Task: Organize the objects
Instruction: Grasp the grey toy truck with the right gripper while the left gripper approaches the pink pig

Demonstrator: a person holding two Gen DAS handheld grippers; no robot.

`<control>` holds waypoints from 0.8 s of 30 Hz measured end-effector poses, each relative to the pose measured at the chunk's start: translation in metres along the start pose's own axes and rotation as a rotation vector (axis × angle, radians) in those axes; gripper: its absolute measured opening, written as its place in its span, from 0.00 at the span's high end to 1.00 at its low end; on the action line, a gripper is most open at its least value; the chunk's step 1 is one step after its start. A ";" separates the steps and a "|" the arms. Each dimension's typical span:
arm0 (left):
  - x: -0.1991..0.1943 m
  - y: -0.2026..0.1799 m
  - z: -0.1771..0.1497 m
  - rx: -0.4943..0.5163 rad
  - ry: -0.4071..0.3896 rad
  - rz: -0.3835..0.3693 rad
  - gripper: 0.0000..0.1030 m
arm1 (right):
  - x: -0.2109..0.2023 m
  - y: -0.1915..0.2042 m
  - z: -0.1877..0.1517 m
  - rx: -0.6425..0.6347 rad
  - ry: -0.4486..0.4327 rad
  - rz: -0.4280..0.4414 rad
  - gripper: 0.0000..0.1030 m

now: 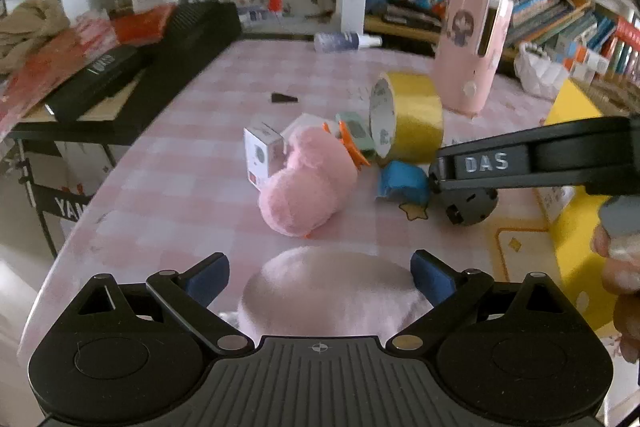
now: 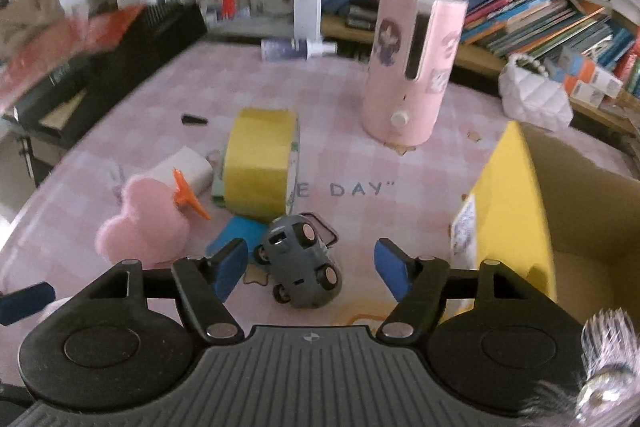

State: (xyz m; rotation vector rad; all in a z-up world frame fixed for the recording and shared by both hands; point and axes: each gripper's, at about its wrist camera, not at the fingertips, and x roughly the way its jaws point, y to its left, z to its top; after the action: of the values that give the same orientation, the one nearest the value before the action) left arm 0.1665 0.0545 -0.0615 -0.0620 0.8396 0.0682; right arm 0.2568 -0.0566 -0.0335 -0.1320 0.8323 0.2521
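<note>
A grey toy car [image 2: 304, 267] lies overturned on the pink checked tablecloth [image 2: 392, 199], between the blue pads of my right gripper [image 2: 312, 269]. There is a gap on both sides, so that gripper is open. From the left wrist view one finger [image 1: 480, 163] of it reaches over the car [image 1: 468, 205]. My left gripper [image 1: 320, 277] stands wide open over a pink fluffy round thing [image 1: 334, 291], with a gap at the left pad. Just beyond lie a pink plush [image 1: 308, 187], an orange clip [image 1: 352, 143], a yellow tape roll [image 1: 412, 119], a blue item [image 1: 402, 183] and a small white box [image 1: 262, 151].
An open yellow cardboard box [image 2: 516, 195] stands at the right. A tall pink cylinder [image 2: 412, 67] is behind the pile, a spray bottle [image 2: 292, 49] at the table's back edge, a white quilted bag [image 2: 532, 95] by the bookshelf. Black cases [image 1: 100, 75] sit left. A hand [image 1: 620, 267] holds the right gripper.
</note>
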 end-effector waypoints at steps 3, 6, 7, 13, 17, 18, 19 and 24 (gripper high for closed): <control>0.012 0.001 0.001 -0.024 0.037 -0.026 0.11 | 0.018 -0.001 0.003 0.000 0.038 0.007 0.36; 0.019 0.001 0.002 -0.045 0.063 -0.046 0.19 | 0.029 -0.002 0.004 -0.005 0.057 0.028 0.38; 0.020 0.000 0.003 -0.039 0.064 -0.046 0.21 | 0.033 -0.001 0.004 -0.011 0.064 0.032 0.41; 0.012 0.007 0.008 -0.082 0.065 -0.061 0.35 | 0.042 -0.005 0.001 -0.019 0.073 0.067 0.58; -0.003 0.016 0.012 -0.108 0.037 -0.067 0.48 | 0.030 -0.011 -0.001 0.007 0.058 0.066 0.59; -0.006 0.018 0.013 -0.115 0.030 -0.068 0.49 | 0.025 -0.013 -0.002 0.007 0.052 0.069 0.58; -0.008 0.020 0.013 -0.122 0.024 -0.069 0.52 | 0.020 -0.015 -0.003 0.006 0.043 0.072 0.58; -0.010 0.026 0.011 -0.120 0.025 -0.076 0.92 | -0.008 -0.022 -0.008 0.017 -0.010 0.089 0.58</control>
State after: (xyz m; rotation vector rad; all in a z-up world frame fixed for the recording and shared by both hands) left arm 0.1658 0.0810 -0.0474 -0.2081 0.8573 0.0462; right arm 0.2521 -0.0805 -0.0321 -0.0779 0.8312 0.3288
